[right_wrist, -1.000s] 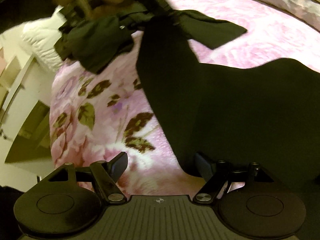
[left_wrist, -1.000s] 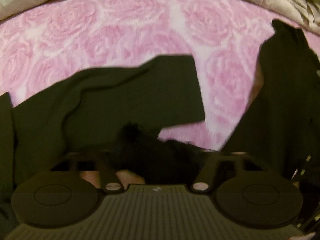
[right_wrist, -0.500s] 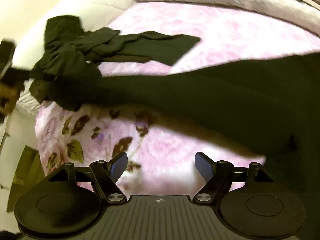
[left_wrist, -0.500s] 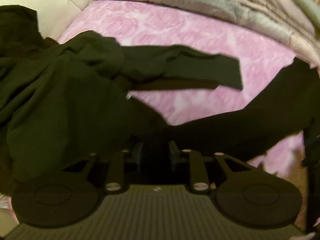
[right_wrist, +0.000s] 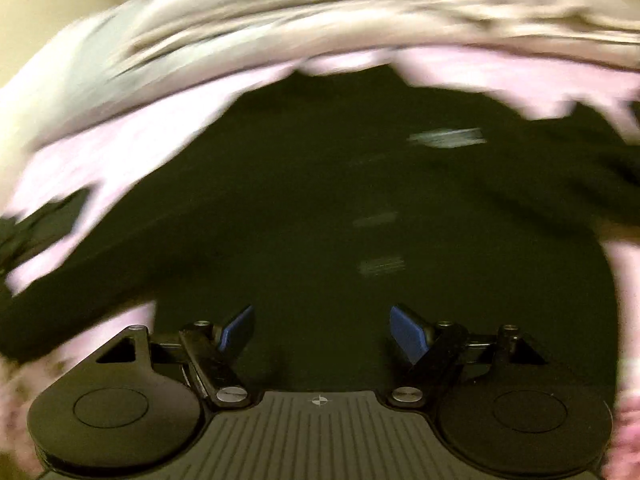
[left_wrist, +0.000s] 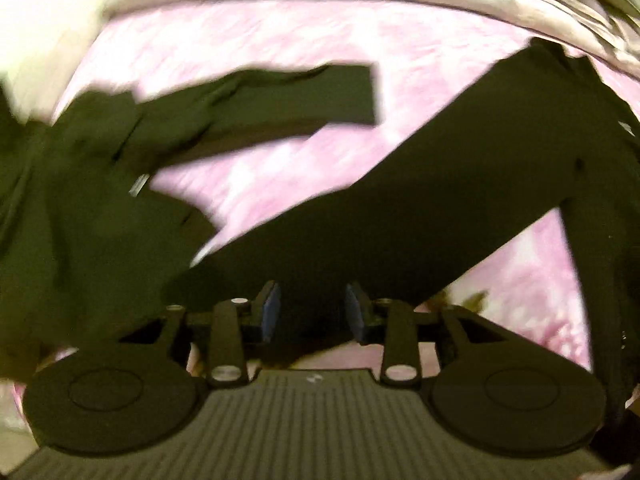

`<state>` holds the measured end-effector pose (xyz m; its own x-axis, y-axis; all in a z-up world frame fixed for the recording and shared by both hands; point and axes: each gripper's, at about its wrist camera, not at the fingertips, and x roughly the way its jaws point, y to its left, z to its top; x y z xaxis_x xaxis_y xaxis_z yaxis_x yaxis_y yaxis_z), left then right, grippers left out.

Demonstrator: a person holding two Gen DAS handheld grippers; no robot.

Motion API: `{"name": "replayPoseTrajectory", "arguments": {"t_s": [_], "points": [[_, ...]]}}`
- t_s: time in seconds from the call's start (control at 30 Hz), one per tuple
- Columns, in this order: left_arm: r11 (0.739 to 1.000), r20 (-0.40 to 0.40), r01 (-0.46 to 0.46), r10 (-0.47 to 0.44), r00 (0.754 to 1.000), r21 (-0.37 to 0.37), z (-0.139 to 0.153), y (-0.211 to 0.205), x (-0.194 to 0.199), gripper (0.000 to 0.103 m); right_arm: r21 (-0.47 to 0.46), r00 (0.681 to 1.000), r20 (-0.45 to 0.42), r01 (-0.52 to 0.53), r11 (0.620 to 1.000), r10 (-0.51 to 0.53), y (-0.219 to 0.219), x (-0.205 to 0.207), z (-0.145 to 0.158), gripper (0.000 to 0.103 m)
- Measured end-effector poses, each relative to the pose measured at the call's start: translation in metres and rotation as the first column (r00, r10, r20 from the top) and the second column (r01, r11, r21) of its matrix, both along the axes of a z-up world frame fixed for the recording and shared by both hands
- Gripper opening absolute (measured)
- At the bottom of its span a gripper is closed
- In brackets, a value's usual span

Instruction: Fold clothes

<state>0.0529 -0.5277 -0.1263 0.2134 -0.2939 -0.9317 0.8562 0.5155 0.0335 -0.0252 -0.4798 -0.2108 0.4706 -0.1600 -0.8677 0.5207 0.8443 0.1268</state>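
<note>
Both views are smeared by motion. In the right wrist view the dark, near-black fabric garment [right_wrist: 340, 200] fills the middle, its edges streaked and its right side cut off by the frame; three pale marks on it are too blurred to read. The pale bedding heaped beyond the pink rose-patterned bedspread [right_wrist: 100, 152] is only streaks there. In the left wrist view the garment [left_wrist: 400, 208] runs off the left and right edges, so its whole outline cannot be told, and whether the cloth lying between the left tongs [left_wrist: 313, 312] is pinched by them cannot be told.
</note>
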Motion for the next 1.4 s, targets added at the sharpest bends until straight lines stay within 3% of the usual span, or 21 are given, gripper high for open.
{"name": "replayPoseTrajectory", "arguments": {"t_s": [0.17,0.23,0.33,0.43,0.57,0.6,0.63,0.67,0.77,0.87,0.93,1.0,1.03,1.1,1.17,1.2,1.23,1.27,1.3,1.4], "points": [[0.990,0.028,0.134,-0.133,0.991,-0.044,0.015,-0.095,-0.075,0.042,-0.240,0.983,-0.055,0.156,0.958,-0.174,-0.141,-0.055,0.012,0.078],[0.983,0.018,0.176,-0.175,0.984,-0.050,0.015,-0.131,-0.110,0.043,-0.318,0.982,-0.070,0.143,0.937,-0.173,-0.195,-0.062,0.009,0.078],[0.977,0.002,0.210,-0.210,0.978,-0.043,0.012,-0.162,-0.148,0.043,-0.397,0.990,-0.087,0.067,0.916,-0.110,-0.259,-0.058,-0.004,0.078],[0.970,-0.012,0.240,-0.241,0.971,-0.033,0.010,-0.188,-0.182,0.044,-0.444,0.989,-0.150,-0.081,0.892,0.015,-0.302,-0.041,-0.036,0.077],[0.960,-0.031,0.280,-0.280,0.959,-0.020,0.007,-0.224,-0.228,0.046,-0.521,0.952,-0.240,-0.290,0.803,0.188,-0.322,-0.019,-0.074,0.076],[0.957,-0.036,0.290,-0.290,0.956,-0.017,0.006,-0.233,-0.239,0.046,-0.538,0.940,-0.264,-0.331,0.775,0.218,-0.324,-0.014,-0.082,0.054],[0.954,-0.041,0.300,-0.300,0.953,-0.014,0.006,-0.242,-0.251,0.046,-0.536,0.933,-0.278,-0.349,0.769,0.230,-0.328,-0.011,-0.087,0.023],[0.951,-0.046,0.310,-0.310,0.950,-0.011,0.005,-0.251,-0.262,0.046,-0.534,0.933,-0.278,-0.349,0.770,0.230,-0.333,-0.010,-0.090,0.006],[0.941,-0.061,0.339,-0.339,0.939,-0.003,0.003,-0.278,-0.297,0.046,-0.582,0.963,-0.145,-0.270,0.767,0.229,-0.327,-0.029,-0.064,0.003],[0.928,-0.071,0.372,-0.371,0.926,0.002,0.002,-0.304,-0.326,0.046,-0.640,0.973,0.025,-0.161,0.751,0.230,-0.301,-0.076,-0.015,0.003],[0.915,-0.062,0.404,-0.403,0.913,-0.005,0.008,-0.322,-0.331,0.046,-0.618,0.982,0.137,-0.018,0.786,0.131,-0.290,-0.120,0.015,0.003],[0.897,-0.056,0.442,-0.442,0.895,-0.016,0.014,-0.338,-0.337,0.046,-0.547,0.968,0.249,0.164,0.821,-0.028,-0.289,-0.166,0.037,0.003],[0.886,-0.053,0.463,-0.463,0.885,-0.021,0.016,-0.345,-0.341,0.046,-0.466,0.934,0.316,0.307,0.830,-0.168,-0.296,-0.197,0.042,0.003],[0.861,-0.049,0.508,-0.509,0.859,-0.032,0.019,-0.358,-0.349,0.047,-0.277,0.812,0.389,0.553,0.786,-0.435,-0.311,-0.255,0.036,0.003],[0.836,-0.050,0.547,-0.548,0.835,-0.041,0.018,-0.366,-0.358,0.047,-0.075,0.638,0.387,0.742,0.666,-0.666,-0.327,-0.312,0.017,0.003],[0.826,-0.053,0.561,-0.563,0.825,-0.043,0.016,-0.368,-0.362,0.047,0.015,0.543,0.363,0.809,0.587,-0.758,-0.333,-0.337,0.007,0.014],[0.819,-0.057,0.572,-0.574,0.817,-0.042,0.015,-0.369,-0.366,0.047,0.042,0.508,0.327,0.835,0.549,-0.797,-0.333,-0.350,-0.004,0.048],[0.816,-0.060,0.577,-0.579,0.813,-0.038,0.014,-0.368,-0.369,0.047,0.067,0.471,0.290,0.858,0.509,-0.833,-0.334,-0.362,-0.014,0.058],[0.815,-0.063,0.578,-0.579,0.813,-0.035,0.013,-0.367,-0.371,0.047,0.088,0.438,0.254,0.877,0.472,-0.862,-0.333,-0.373,-0.024,0.061],[0.826,-0.076,0.563,-0.564,0.823,-0.027,0.012,-0.358,-0.373,0.047,0.106,0.431,0.214,0.882,0.460,-0.876,-0.328,-0.374,-0.027,0.061]]}}
